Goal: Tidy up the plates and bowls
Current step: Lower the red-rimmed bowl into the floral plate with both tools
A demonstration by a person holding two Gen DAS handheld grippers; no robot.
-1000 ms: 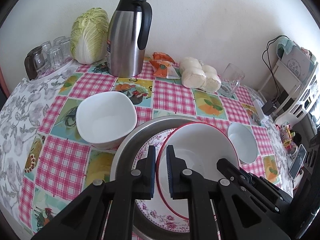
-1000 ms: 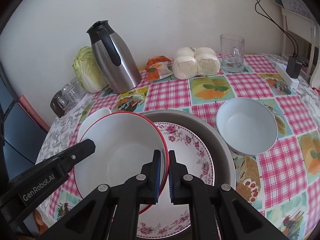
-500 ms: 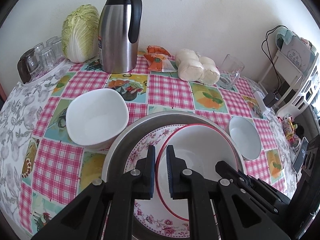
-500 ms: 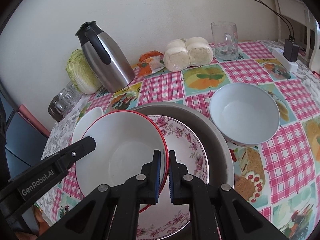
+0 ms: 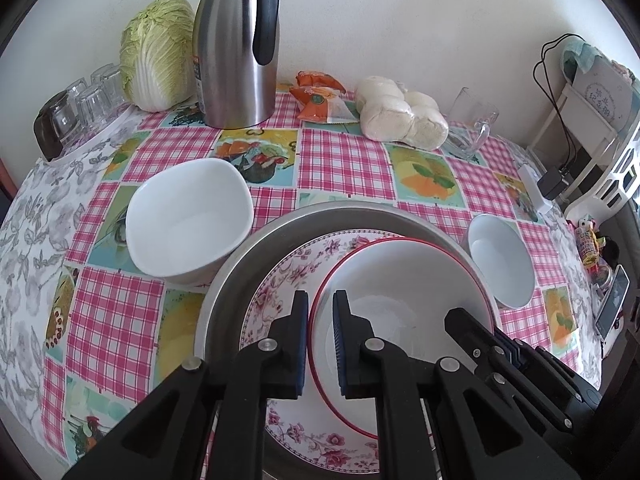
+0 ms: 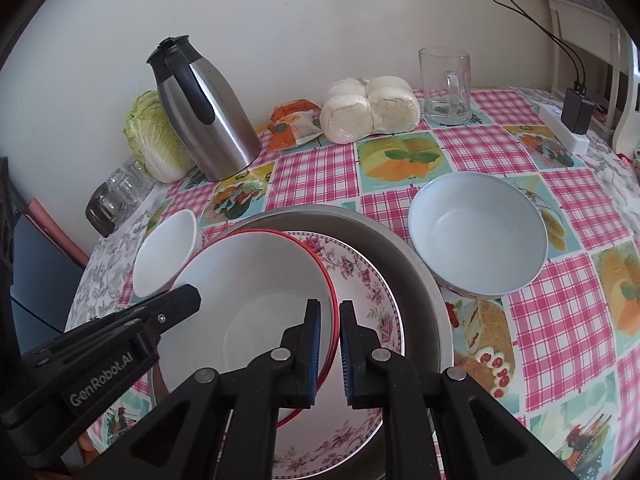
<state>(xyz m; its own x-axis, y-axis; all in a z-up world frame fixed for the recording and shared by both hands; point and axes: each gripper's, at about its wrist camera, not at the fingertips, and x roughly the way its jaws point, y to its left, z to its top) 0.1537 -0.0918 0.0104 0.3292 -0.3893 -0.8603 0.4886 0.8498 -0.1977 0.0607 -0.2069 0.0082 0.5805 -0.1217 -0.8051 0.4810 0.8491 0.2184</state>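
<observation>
The one clearly readable text is "GenRobot.AI", printed in white on the black body of the left gripper (image 6: pixel 326 344), which reaches in from the near left in the right wrist view. At the far right in the left wrist view, a pale card (image 5: pixel 604 96) propped on the white rack (image 5: pixel 616 176) bears a round wreath emblem with Chinese characters inside, too small to read. The steel thermos (image 5: pixel 236 60) at the far left carries a small printed label on its side, also illegible.

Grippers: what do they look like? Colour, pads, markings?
Both the left gripper and the right gripper are matte black plastic linkages with silver pivot rivets and ribbed blue finger pads. The left one carries white "GenRobot.AI" lettering. No cables or sleeves visible.
</observation>
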